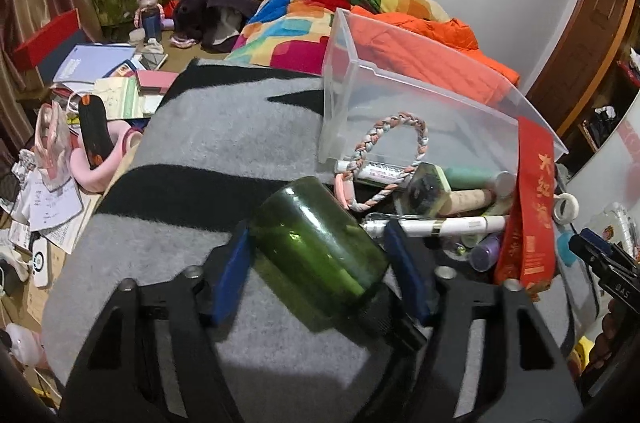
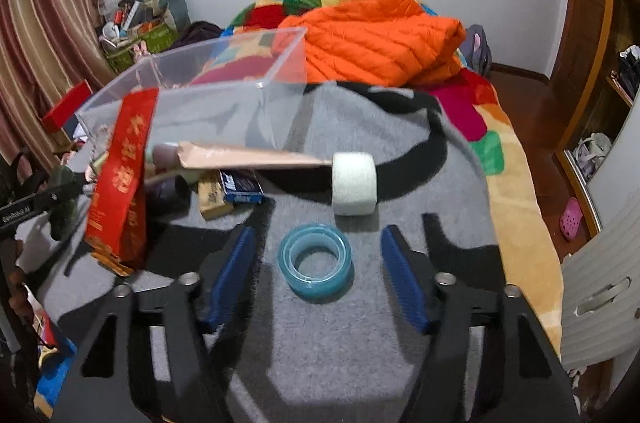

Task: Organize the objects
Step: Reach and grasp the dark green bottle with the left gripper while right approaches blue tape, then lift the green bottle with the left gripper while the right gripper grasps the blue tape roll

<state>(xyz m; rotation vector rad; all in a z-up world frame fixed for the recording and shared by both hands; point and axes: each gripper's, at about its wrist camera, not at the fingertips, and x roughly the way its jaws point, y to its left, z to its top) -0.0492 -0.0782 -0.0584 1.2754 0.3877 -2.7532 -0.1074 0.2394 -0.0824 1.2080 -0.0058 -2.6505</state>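
Left gripper (image 1: 320, 271): the jaws stand apart with a green glass jar (image 1: 320, 255) lying on its side between them, low in the centre of the left wrist view. The left blue pad (image 1: 230, 273) sits just beside the jar wall; the right blue pad (image 1: 408, 273) is close to the jar's dark-capped end. Whether either pad presses on the glass cannot be told.

Right gripper (image 2: 318, 271): the jaws are open. A blue tape roll (image 2: 316, 261) lies flat between them, clear of both pads, on the grey and black blanket (image 2: 400, 151).

Beyond the tape roll, at the centre of the right wrist view, a white roll (image 2: 354, 183) stands on edge, touching the tip of a tan tube (image 2: 248, 157).

A clear plastic box (image 1: 400, 95) stands on the blanket in the upper right of the left wrist view. In front of it lies a heap of items: a braided cord (image 1: 384, 159), a white pen-like tube (image 1: 440, 225) and a red ribbon (image 1: 530, 215) with gold characters.

An orange quilt (image 2: 376, 39) lies behind the box on a multicoloured bedspread (image 1: 288, 23).
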